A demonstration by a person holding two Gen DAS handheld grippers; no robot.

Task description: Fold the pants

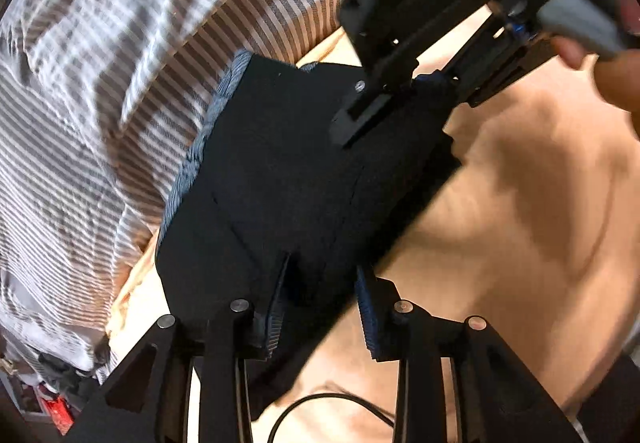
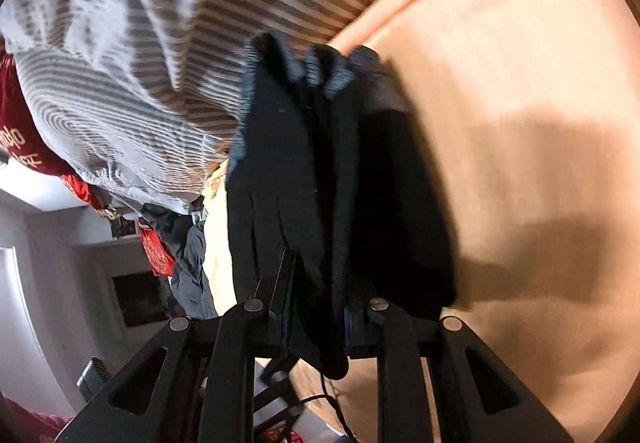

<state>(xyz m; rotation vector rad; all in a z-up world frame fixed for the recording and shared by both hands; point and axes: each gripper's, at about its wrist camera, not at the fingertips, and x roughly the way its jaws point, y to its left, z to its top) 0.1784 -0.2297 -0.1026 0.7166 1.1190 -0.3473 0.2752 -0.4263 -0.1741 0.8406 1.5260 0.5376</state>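
Dark navy pants (image 1: pixel 288 171) with a lighter blue ribbed waistband (image 1: pixel 200 147) hang stretched between both grippers above a peach bed sheet. My left gripper (image 1: pixel 320 299) is shut on one edge of the pants. My right gripper shows in the left wrist view (image 1: pixel 400 99) at the upper right, gripping the far edge. In the right wrist view my right gripper (image 2: pixel 318 307) is shut on bunched pants fabric (image 2: pixel 304 163), with the waistband (image 2: pixel 244 103) at the far end.
A striped grey and white duvet (image 1: pixel 100 83) lies bunched to the left, also in the right wrist view (image 2: pixel 120 83). The peach sheet (image 1: pixel 520 203) spreads to the right. A black cable (image 1: pixel 320 403) runs below. Red clothing (image 2: pixel 16 123) and room furniture sit at far left.
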